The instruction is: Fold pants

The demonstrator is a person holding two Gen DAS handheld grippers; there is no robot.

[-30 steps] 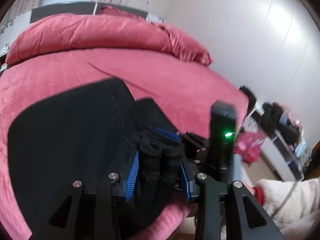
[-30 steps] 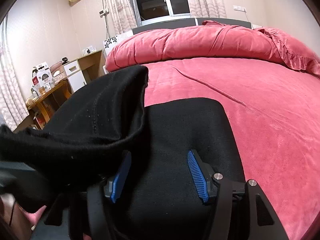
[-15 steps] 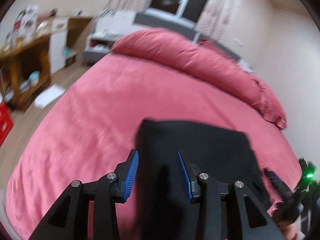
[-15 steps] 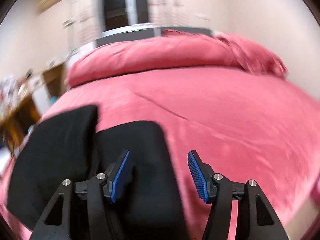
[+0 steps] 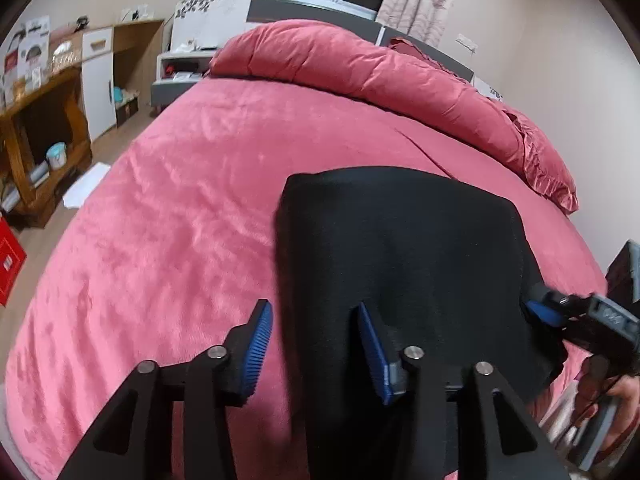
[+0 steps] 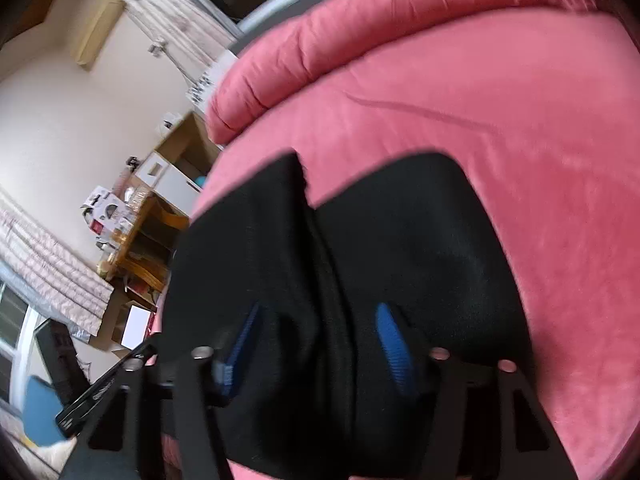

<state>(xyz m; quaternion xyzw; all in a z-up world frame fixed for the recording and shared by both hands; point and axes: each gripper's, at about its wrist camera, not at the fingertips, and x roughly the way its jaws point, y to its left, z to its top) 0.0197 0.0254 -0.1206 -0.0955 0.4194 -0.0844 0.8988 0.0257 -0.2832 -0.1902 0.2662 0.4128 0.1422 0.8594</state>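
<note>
Black pants (image 5: 400,248) lie folded on the pink bed (image 5: 180,220). My left gripper (image 5: 316,344) hovers over their near left edge. Its jaws are opening: the left pad is above the bedspread and the right pad above the cloth, and neither presses on it. In the right wrist view the pants (image 6: 420,240) show two stacked layers with a notch at the far edge. My right gripper (image 6: 320,344) is rolled to one side over a ridge of the cloth, its jaws closing with the ridge between them. The right gripper (image 5: 544,312) also shows at the pants' right edge.
A rolled pink duvet (image 5: 380,72) lies along the head of the bed. A wooden shelf with boxes (image 5: 36,112) and a white cabinet (image 5: 98,80) stand to the left, with papers on the floor (image 5: 84,190). A person's hand (image 5: 600,384) holds the right gripper.
The left gripper let go of the bunched black cloth and swung round to the pants' left edge. The raised fold now lies flat on the bed. The right gripper has rolled sideways.
</note>
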